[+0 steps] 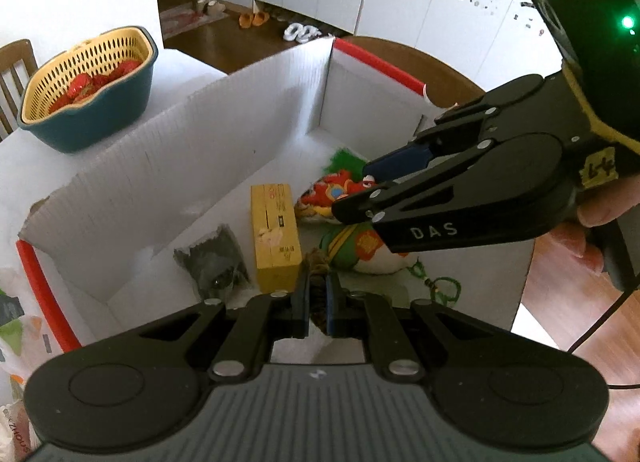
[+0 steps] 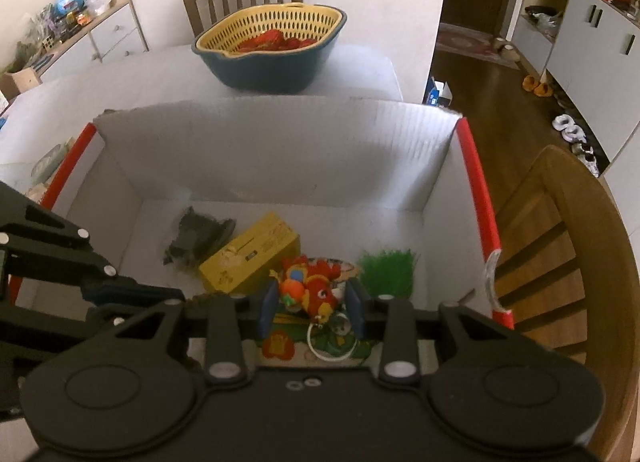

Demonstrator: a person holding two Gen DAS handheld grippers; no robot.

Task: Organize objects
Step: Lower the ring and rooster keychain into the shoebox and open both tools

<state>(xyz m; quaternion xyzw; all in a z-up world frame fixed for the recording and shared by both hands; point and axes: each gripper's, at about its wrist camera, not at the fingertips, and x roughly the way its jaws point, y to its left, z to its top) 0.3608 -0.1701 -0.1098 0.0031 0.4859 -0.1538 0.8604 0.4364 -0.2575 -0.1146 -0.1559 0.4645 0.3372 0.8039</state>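
A: While both grippers hang over the white box (image 2: 280, 149), which step is this?

B: A pick from the box, I judge. The left gripper (image 1: 317, 304) has its jaws narrow, pinched on a brown fuzzy thing (image 1: 318, 262), perhaps a tassel. The right gripper (image 2: 314, 308) stands wide, and the red plush toy (image 2: 310, 286) lies between its fingers, below them and untouched as far as I can tell.

A: So what does the next move ask?

B: Probably the right one drops straight down and closes on the toy, keeping clear of the white ring (image 2: 330, 344) under it.

A: What else is in the box?

B: Ahead and left of the right gripper, a yellow carton (image 2: 250, 258), with a dark bag (image 2: 196, 238) beyond it. Ahead to the right, a green tuft (image 2: 386, 272). Under the tool, a green and white cloth piece (image 2: 280, 346).

A: And outside it?

B: Farther ahead on the table, a blue bowl (image 2: 272, 71) holds a yellow strainer (image 2: 272, 23) with red items (image 2: 276, 41).
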